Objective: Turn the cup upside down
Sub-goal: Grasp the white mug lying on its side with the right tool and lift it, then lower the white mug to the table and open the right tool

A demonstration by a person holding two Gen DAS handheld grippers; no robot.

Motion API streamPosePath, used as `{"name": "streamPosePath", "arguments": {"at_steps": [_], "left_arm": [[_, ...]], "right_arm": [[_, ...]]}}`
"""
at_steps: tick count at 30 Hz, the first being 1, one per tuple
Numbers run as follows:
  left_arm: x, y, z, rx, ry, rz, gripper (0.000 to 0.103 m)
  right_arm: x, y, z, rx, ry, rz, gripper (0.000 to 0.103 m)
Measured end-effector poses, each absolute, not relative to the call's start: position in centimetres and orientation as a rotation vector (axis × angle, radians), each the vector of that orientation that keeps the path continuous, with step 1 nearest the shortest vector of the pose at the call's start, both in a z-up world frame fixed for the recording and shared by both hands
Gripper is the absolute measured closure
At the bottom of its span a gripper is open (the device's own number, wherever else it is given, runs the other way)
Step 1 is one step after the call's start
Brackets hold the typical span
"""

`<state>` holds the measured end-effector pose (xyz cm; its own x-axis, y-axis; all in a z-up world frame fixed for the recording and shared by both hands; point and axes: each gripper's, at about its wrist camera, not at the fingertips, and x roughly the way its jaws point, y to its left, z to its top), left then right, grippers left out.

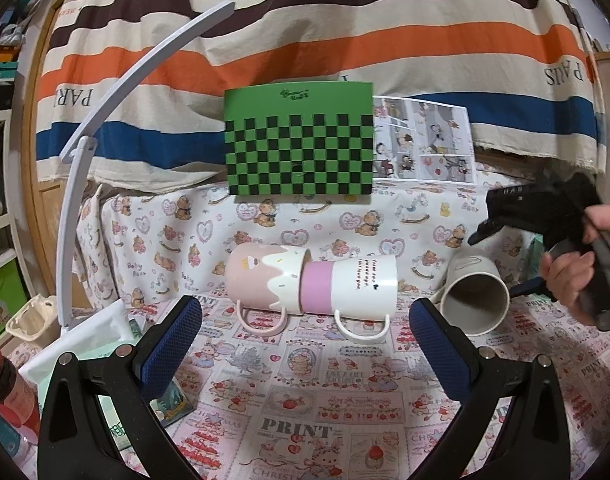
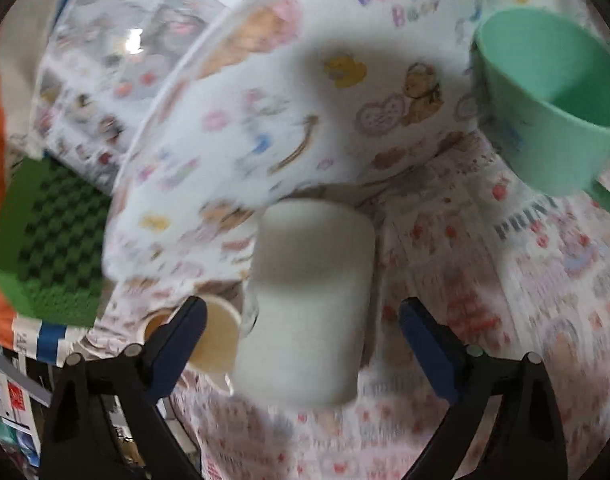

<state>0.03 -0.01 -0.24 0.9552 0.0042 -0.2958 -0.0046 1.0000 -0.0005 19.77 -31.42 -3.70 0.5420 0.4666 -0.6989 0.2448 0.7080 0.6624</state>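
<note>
Left gripper [image 1: 305, 344]: foremost in the left wrist view, blue-padded fingers [image 1: 169, 344] spread wide apart, holding nothing, poised over the printed tablecloth [image 1: 297, 420].

Red-capped bottle [image 1: 5, 392]: at the near left edge, partly cut off.

Pink mug [image 1: 261, 276]: on its side on the cloth beyond the left gripper, handle toward the camera, white drip-pattern band at its mouth.

White mug with a lilac band [image 1: 353, 284]: on its side, its banded end nested into the pink mug's mouth, handle also toward the camera.

Grey-white cup [image 1: 475, 296]: the task's cup, lying on its side just right of the nested pair, open mouth facing the camera. In the blurred right wrist view the same cup [image 2: 309, 308] lies between the spread fingers of the right gripper [image 2: 305, 344]; whether the pads touch it cannot be told.

Right gripper, seen from the left [image 1: 501, 216]: black body held by a hand [image 1: 585, 260], above and right of the cup.

Mint green mug [image 2: 553, 100]: upper right of the right wrist view, apparently on its side.

Green checkered board [image 1: 301, 140]: propped upright at the back of the table, beside a sheet of cartoon pictures [image 1: 425, 144].

Striped curtain [image 1: 305, 32]: behind everything.

White curved stand [image 1: 105, 120]: far left.
</note>
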Motion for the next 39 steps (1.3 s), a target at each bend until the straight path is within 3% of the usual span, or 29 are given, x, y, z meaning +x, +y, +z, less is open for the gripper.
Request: {"name": "streamPosePath", "arguments": {"at_steps": [4,7,22,30,39], "left_arm": [[0.2,0.1,-0.3,-0.005,0.311,0.009,0.0],[0.0,-0.1,-0.2,0.008,0.299,0.01,0.0],[0.2,0.2,-0.2,-0.012,0.302,0.025,0.0],[0.2,0.1,-0.1,-0.01,0.3,0.03,0.0],[0.3,0.1,-0.2,-0.005,0.307,0.032,0.0]], "right_arm": [[21.5,-31.3,-5.3,0.873,1.067,0.178,0.011],[22.0,-30.8,-5.8,0.867,1.098,0.183,0.025],[13.8,-27.0,0.0,0.713,1.074,0.433,0.026],[12.8,-24.1,-3.9,0.623,1.232,0.518,0.026],[12.9,-23.7,-6.6,0.609,1.247,0.528,0.025]]}}
